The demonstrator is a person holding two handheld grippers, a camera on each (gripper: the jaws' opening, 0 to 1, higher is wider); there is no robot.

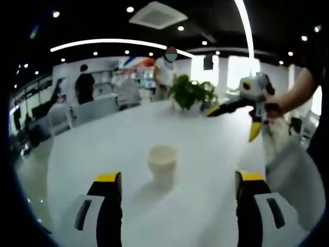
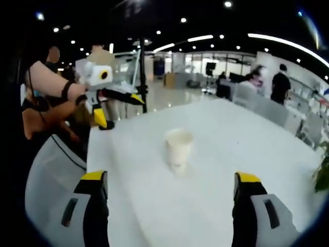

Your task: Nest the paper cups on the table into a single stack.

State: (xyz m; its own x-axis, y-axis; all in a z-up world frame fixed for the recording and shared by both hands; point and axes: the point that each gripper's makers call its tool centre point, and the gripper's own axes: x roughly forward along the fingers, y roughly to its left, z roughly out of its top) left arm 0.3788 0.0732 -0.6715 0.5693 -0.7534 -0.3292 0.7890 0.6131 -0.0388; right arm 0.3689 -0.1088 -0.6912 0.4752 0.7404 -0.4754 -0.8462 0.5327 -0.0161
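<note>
One paper cup on the white counter, both tools spread wide.

We see the paper cup (image 1: 163,158) upright mid-counter (image 1: 205,149), contents unclear, ahead of our left tool (image 1: 177,180) and right tool (image 2: 172,179), both released and holding nothing; a potted plant (image 1: 191,93) stands at the far edge.

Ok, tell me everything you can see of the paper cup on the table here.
The paper cup is a plain, pale cream cup, looking like thin paper, with a rolled rim and no visible print. It stands upright, mouth up, alone on the white table, casting a soft shadow. Nothing touches it but the tabletop. It sits ahead of and between both open claws, left and right, neither reaching it. Whether it is a single cup or several nested is unclear.
</note>
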